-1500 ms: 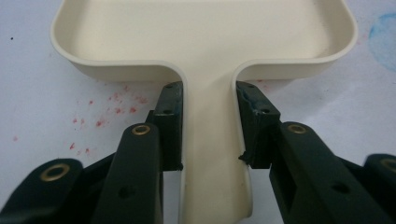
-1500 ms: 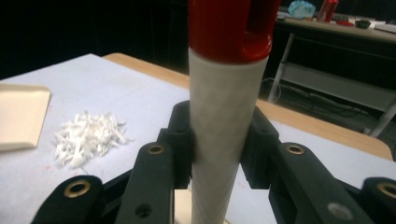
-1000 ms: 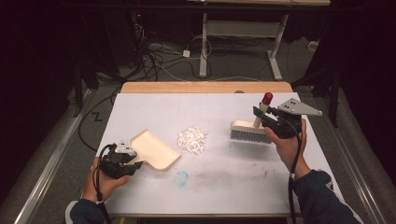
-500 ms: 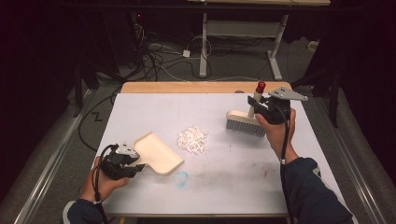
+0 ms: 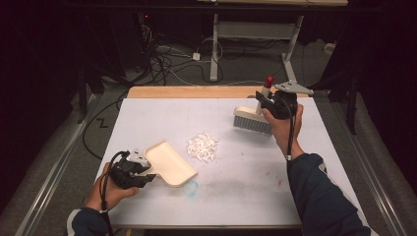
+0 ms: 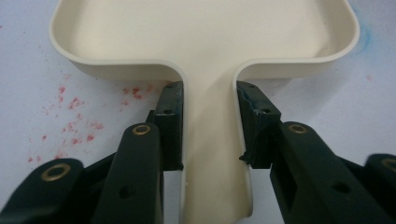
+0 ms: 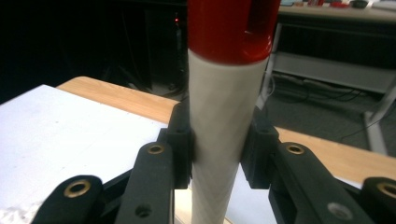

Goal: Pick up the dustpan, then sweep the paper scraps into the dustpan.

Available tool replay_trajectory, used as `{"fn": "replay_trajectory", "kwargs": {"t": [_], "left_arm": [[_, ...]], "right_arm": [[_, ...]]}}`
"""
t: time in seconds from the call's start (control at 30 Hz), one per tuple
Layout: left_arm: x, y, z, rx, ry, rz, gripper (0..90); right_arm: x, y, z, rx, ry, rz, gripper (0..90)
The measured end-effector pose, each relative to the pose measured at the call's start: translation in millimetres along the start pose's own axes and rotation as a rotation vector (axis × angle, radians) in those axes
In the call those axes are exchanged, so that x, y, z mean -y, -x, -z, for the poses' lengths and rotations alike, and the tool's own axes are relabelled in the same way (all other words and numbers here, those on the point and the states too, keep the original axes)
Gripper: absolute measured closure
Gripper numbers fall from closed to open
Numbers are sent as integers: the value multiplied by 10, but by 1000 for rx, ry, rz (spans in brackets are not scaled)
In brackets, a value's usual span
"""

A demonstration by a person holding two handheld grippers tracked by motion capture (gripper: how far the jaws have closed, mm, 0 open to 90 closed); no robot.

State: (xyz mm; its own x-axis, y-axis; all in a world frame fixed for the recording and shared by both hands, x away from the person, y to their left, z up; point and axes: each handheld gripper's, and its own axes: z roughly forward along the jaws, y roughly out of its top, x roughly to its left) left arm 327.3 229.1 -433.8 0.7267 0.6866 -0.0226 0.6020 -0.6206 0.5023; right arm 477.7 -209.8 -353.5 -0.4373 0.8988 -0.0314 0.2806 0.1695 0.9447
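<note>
A cream dustpan lies on the white table near the front left, its mouth toward a small pile of white scraps. My left gripper is shut on the dustpan's handle, both pads pressing its sides. Over the far right of the table hangs a hand brush with grey bristles and a red-tipped white handle. My right gripper is shut on that handle, below the red cap. The brush is behind and to the right of the scraps.
The white table top has a wooden strip at its far edge. A faint blue smear marks the surface by the dustpan, and red specks lie beside its handle. Cables and desk legs lie on the dark floor beyond.
My right gripper has carried the brush toward the far edge of the table and slightly left. The left gripper and dustpan have stayed put.
</note>
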Motion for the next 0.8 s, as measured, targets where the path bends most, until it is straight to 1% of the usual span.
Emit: {"fn": "replay_trajectory", "kwargs": {"t": [0.03,0.1,0.13,0.17,0.23,0.3,0.33,0.47,0.5,0.57,0.63,0.67,0.73,0.8], "left_arm": [[4,1,-8,-1,3,2,634],[7,2,-13,-1,1,1,633],[10,7,-19,-1,-1,3,633],[13,17,-29,-6,-1,1,633],[6,20,-34,-5,-14,-3,633],[-3,36,-36,-1,-18,-6,633],[-11,37,-34,4,-20,-15,634],[-32,44,-44,8,-30,-8,633],[-36,43,-45,9,-32,-5,633],[-42,43,-45,8,-37,-5,633],[-51,37,-40,10,-32,-2,633],[-59,33,-35,15,-27,7,633],[-68,43,-36,9,-32,4,633],[-89,52,-34,6,-42,-8,633]], "right_arm": [[-12,-25,-11,2,4,10,697],[-22,-45,-21,-1,5,8,698],[-32,-80,-44,-10,3,-3,698],[-35,-103,-54,-4,3,-1,697],[-42,-148,-78,7,-1,11,698],[-61,-202,-121,5,-9,25,697],[-70,-220,-137,6,-10,30,697],[-122,-308,-221,6,-10,41,697],[-127,-329,-249,13,-12,46,698],[-121,-370,-318,25,-9,44,698],[-106,-395,-362,30,-10,27,698],[-88,-409,-380,40,1,12,698],[-63,-421,-413,53,14,-6,698],[-34,-446,-471,55,8,-19,698]]}}
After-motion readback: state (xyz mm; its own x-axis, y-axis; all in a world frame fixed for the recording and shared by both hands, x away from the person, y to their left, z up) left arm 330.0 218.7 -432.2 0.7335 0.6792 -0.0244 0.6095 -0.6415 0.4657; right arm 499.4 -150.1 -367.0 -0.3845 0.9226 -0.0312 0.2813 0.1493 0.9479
